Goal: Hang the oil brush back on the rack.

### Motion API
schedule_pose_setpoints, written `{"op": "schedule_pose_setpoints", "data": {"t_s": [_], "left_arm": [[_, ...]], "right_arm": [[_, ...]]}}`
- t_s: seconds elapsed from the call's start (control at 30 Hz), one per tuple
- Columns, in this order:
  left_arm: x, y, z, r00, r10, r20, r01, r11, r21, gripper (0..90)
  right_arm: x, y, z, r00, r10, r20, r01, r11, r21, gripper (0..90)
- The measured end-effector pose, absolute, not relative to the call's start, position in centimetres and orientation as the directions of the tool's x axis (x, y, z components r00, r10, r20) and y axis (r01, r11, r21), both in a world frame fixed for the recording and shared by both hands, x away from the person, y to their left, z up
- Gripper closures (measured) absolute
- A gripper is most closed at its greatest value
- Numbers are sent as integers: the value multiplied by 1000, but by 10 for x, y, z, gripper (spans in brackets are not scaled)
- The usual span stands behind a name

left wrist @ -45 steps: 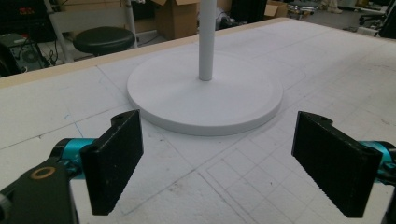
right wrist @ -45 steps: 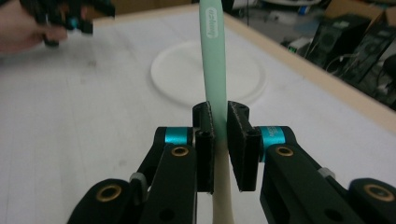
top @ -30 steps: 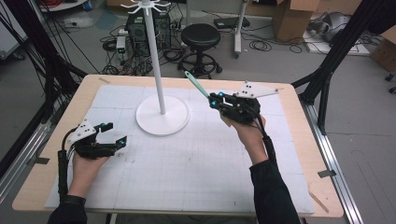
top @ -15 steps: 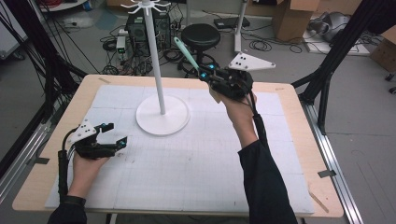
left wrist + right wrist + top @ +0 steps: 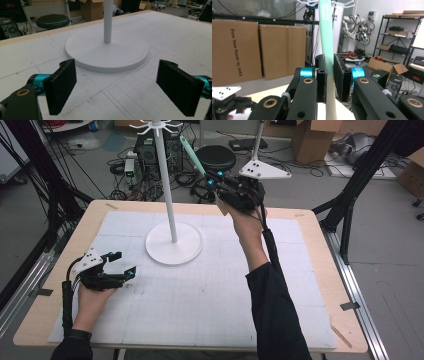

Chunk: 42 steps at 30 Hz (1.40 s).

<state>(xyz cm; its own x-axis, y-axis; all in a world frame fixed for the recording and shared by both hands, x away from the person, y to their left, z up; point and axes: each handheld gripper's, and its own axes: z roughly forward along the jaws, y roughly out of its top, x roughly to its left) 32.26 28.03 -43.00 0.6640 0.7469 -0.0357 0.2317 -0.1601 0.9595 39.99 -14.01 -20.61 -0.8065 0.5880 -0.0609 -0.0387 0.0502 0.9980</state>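
Up goes the right gripper (image 5: 212, 181), lifted from beside the stand's base to high over the table's (image 5: 310, 270) far edge, at about one o'clock from the white hook stand (image 5: 167, 195). Its jaws are clenched on a mint-green toothbrush (image 5: 192, 156), which now slants up toward eleven o'clock, its tip close to the white prongs at the stand's top. From the right gripper view the toothbrush (image 5: 325, 37) runs straight up between the pads (image 5: 321, 75), prongs just behind its tip. My read: it is being raised to hang on a hook, and is not yet on one. The left gripper (image 5: 122, 265) hasn't budged, resting at seven o'clock of the round base (image 5: 175, 251), jaws spread wide and empty.
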Motion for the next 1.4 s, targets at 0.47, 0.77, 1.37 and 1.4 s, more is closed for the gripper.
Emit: {"op": "schedule_pose_setpoints", "data": {"t_s": [0.47,0.77,1.37,1.4], "left_arm": [[321,281,-429,666,745,-32,234,-168,958,171],[321,281,-429,671,740,-34,237,-171,956,171],[321,281,-429,672,740,-32,235,-171,957,171],[321,281,-429,672,740,-32,235,-171,957,171]], "right_arm": [[407,-125,-199,-785,616,-68,-45,53,998,821],[409,-123,-199,-776,627,-72,-42,62,997,821],[413,-112,-198,-768,636,-78,-37,77,996,821],[413,-112,-198,-768,636,-78,-37,77,996,821]]}}
